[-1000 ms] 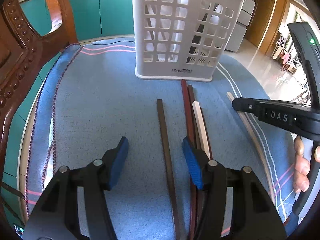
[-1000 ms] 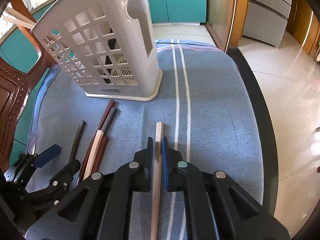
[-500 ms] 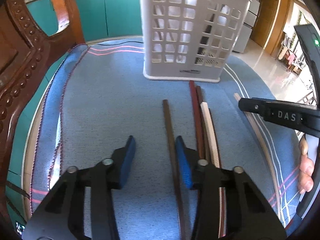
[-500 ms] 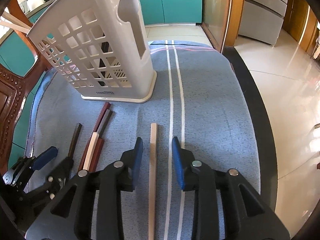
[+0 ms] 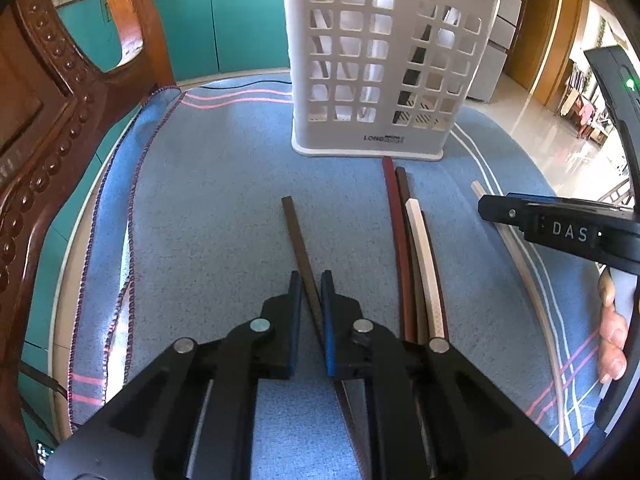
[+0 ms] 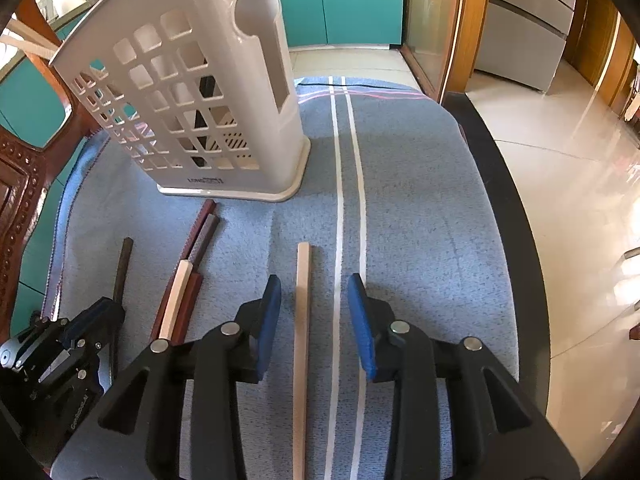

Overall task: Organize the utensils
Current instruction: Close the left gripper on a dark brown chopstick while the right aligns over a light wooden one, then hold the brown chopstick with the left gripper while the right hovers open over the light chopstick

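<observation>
While the left gripper (image 5: 311, 292) clamps its blue pads on the dark brown chopstick (image 5: 298, 236) lying on the blue cloth (image 5: 208, 208), the right gripper (image 6: 314, 300) stands wide apart, straddling the pale chopstick (image 6: 302, 292) without touching. Three more chopsticks (image 5: 412, 248) lie between, near the white basket (image 5: 384, 68).

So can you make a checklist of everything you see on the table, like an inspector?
Surface: blue cloth with white and pink stripes covers the table.
Job's things: white basket upright; dark brown chopstick, a reddish-and-cream chopstick bundle and a pale chopstick lie flat.
Clutter: nothing seen.
Grippers: left gripper closed around the dark brown chopstick; right gripper open astride the pale chopstick.
Cables: black cable at the far edge.
Surroundings: carved wooden chair, teal cabinets.
</observation>
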